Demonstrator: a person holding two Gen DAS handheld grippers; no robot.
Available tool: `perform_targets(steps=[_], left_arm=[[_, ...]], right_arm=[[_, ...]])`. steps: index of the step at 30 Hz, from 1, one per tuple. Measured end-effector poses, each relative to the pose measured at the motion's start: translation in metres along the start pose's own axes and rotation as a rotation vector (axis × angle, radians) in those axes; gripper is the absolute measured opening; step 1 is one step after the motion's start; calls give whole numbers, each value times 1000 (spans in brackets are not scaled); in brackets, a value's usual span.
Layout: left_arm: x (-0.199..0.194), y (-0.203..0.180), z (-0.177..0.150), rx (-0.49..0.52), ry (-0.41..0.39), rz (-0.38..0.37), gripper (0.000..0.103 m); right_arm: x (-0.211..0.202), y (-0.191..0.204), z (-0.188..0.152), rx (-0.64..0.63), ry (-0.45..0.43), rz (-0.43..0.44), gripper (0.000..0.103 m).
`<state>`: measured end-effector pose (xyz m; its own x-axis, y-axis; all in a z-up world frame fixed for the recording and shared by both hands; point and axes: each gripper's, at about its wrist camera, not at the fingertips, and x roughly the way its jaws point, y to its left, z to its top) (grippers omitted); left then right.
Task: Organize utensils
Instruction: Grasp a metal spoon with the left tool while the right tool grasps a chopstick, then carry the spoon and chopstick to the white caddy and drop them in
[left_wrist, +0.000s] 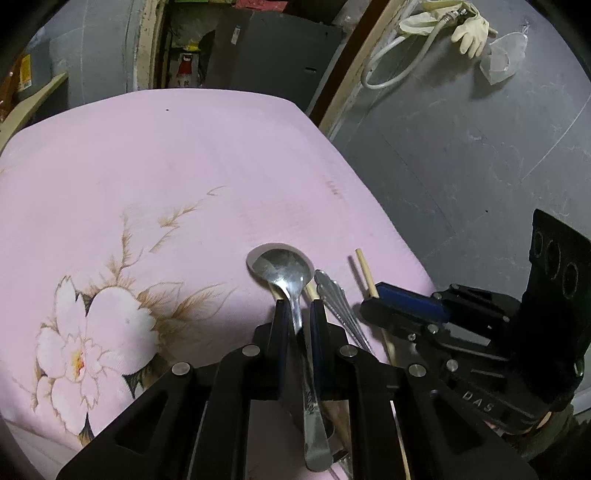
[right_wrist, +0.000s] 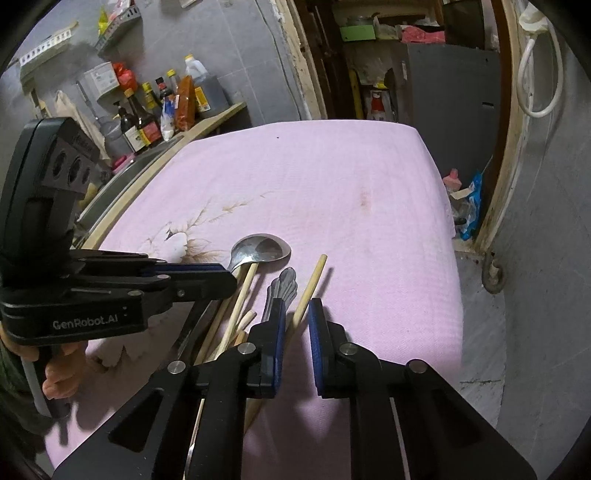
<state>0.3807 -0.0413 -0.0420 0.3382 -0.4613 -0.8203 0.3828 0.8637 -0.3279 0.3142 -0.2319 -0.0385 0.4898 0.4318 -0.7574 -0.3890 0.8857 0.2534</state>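
Landmark: metal spoon (left_wrist: 284, 273), lying on the pink floral cloth (left_wrist: 155, 206) that covers the surface; all places below are given from it.
Spoon position: bowl points away from the left wrist camera, hollow side up; handle runs back toward that camera.
Left gripper (left_wrist: 297, 314): fingers narrowed around the spoon's neck just behind the bowl, a blue pad on either side; the left wrist view does not settle whether the pads touch the metal.
Right gripper (right_wrist: 297, 314): spread, just right of the spoon; a single chopstick (right_wrist: 308, 290) passes through the gap between the blue pads without clear contact.
Chopstick tip: ends level with the spoon bowl, to its right, apart from it.
Ornate metal handle (right_wrist: 282, 286): scalloped end lies between the spoon and the single chopstick, close beside the right gripper's left finger; which utensil it belongs to is hidden.
Other chopsticks (right_wrist: 240, 295): several, bunched under and just beside the spoon's neck, angled toward the bowl.
Left of spoon: large white flower print (left_wrist: 92, 332) on the cloth.
Beyond spoon, far left in the right wrist view: sauce bottles (right_wrist: 144, 118) on a ledge.
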Motion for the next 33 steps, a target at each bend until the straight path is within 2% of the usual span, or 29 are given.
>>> perform_targets(steps=[4,11,14,18,20,24,33], left_arm=[[5,0,5,2,31,13,6],[4,7,3,-75,24,-27,2],[-1,5,-2,-81,-2,-34,2],[-15,-4,-10,-63,-85,-29,2],[-26,-11,-17,-40,-140,-15,2],[-48,-25,-34,10,-269,43,2],[-102,-53,-72,66,-554,111,0]], right_arm=[[3,-3,1,18,16,11,11],[13,-7,8,65,54,28,11],[16,-9,11,89,76,27,10],[14,-17,12,159,73,59,7],[6,-20,9,202,39,86,6],[-21,-11,2,191,-80,86,5],[-90,61,-24,-64,-432,-79,3]])
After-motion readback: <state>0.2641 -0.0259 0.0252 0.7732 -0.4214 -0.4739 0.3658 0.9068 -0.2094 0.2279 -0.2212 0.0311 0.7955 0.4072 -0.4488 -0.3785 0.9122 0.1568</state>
